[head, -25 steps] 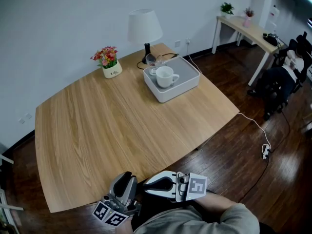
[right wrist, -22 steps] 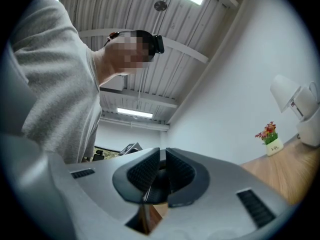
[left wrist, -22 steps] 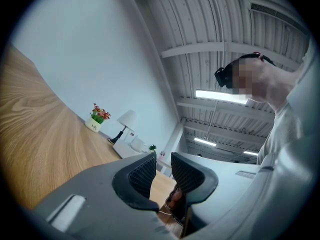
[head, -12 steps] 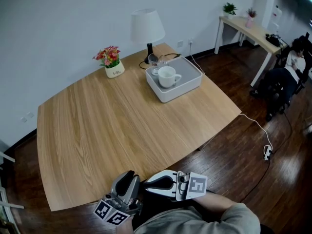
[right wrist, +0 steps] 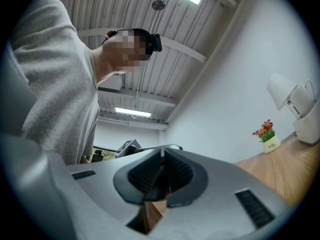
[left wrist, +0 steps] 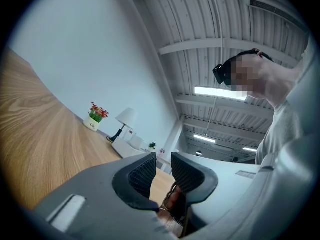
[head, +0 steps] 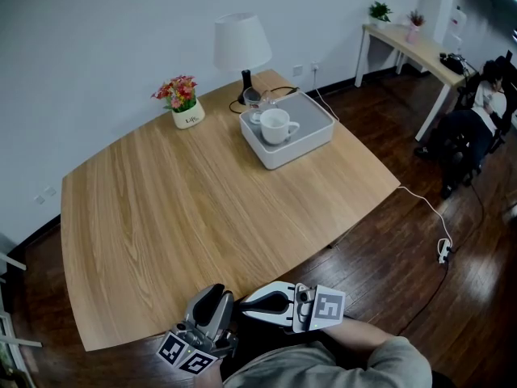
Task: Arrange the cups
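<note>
A white mug (head: 275,126) and a clear glass cup (head: 255,100) stand in a white tray (head: 311,136) at the table's far right. Both grippers hang at the near edge of the table, far from the cups. My left gripper (head: 213,293) (left wrist: 162,166) points across the table, its pads a narrow gap apart with nothing between them. My right gripper (head: 244,305) (right wrist: 162,169) lies beside it, pointing left. Its jaws have just been closing and now stand shut with nothing held.
A white lamp (head: 241,43) stands behind the tray, and a small pot of flowers (head: 184,103) sits at the table's far edge. A cable runs from the table's right side to the dark floor. A desk (head: 412,51) and a seated person are at the far right.
The head view has shifted slightly. Both grippers stay where they were at the table's near edge.
</note>
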The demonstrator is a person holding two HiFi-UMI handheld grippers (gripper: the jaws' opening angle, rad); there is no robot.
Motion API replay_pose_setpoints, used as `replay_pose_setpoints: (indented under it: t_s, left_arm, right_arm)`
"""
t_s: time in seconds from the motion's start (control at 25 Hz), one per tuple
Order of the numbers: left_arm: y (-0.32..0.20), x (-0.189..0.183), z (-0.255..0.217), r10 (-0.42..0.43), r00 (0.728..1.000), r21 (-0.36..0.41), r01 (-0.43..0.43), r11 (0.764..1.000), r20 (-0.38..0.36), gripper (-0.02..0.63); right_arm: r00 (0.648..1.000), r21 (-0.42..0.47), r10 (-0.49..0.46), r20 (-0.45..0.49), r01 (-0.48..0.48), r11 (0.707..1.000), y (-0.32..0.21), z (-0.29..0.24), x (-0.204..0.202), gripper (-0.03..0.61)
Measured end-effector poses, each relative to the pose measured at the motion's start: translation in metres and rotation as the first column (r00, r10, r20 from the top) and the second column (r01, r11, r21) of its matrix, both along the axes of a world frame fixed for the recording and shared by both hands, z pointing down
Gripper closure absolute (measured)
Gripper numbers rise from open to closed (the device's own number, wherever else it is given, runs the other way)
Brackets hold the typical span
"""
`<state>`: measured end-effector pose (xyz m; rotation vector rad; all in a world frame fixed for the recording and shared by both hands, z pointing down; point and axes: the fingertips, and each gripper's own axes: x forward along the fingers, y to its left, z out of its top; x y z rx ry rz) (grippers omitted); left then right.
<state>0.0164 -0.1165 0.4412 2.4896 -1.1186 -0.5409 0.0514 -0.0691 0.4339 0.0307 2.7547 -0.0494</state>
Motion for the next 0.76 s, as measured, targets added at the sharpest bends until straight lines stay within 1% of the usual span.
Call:
replay_pose_setpoints:
  t_s: [0.76]
  left_arm:
    - [0.0, 0.0011, 0.0035, 0.004, 1.0, -0.006, -0.004, 1.0, 0.003, 0.526]
  right_arm:
    - [1.0, -0.01, -0.015, -0.022, 0.014, 1.0, 0.0005, 0.006, -0.0035, 0.555]
